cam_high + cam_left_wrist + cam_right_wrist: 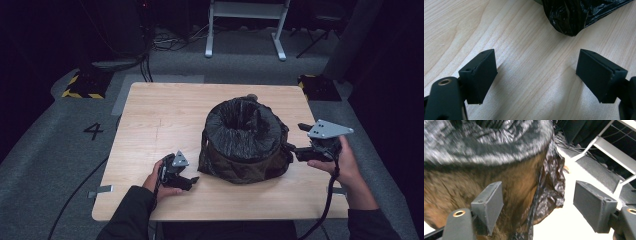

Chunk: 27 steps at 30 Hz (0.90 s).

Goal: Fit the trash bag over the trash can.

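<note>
A: Bin [245,142] sits mid-table, a bit right of centre, black liner bag [235,125] already folded over its rim. So lining looks mostly done, imo.

B: What's left then?

A: Judging by the slack, tidying. Loose bag film hangs down the brown outer wall [474,185] and bunches at the base; a flap [574,17] lies on the table [160,115] near the left gripper [181,176].

B: Grippers holding anything?

A: No. Left gripper rests low on the table, jaws spread wide, bare wood between them. Right gripper [300,141] is at the bin's right side, jaws also spread, pointed at the hanging film [549,190] but not pinching it yet.

B: Anything inside the bin?

A: Can't tell for sure. Opening's dark, liner dips into it, no contents visible from the high view.
</note>
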### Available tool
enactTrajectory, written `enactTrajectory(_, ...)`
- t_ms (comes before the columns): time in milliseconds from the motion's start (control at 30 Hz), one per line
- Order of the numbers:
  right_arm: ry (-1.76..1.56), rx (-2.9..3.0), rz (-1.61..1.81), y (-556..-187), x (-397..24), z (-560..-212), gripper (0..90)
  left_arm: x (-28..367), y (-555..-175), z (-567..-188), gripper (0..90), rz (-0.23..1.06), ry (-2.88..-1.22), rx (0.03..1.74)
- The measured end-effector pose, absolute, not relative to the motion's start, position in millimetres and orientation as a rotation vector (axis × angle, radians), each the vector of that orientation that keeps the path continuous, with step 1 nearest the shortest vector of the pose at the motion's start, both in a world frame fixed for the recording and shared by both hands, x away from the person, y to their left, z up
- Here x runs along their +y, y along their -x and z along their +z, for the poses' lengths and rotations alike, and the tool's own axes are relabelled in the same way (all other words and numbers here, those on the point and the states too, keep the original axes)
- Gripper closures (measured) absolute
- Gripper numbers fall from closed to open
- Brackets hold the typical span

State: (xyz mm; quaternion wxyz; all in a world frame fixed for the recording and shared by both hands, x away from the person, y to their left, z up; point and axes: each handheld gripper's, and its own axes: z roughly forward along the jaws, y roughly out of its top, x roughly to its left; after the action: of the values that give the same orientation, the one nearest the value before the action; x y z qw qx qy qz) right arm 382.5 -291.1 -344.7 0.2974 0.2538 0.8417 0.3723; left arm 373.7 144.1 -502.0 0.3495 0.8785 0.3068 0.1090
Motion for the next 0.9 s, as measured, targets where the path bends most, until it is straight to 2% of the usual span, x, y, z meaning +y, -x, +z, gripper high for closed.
enactTrajectory(900, -0.824, 2.341, 0.882, -397, -315, -415, 23.0, 144, -373, -502, 16.7, 0.285, -2.274, 0.802)
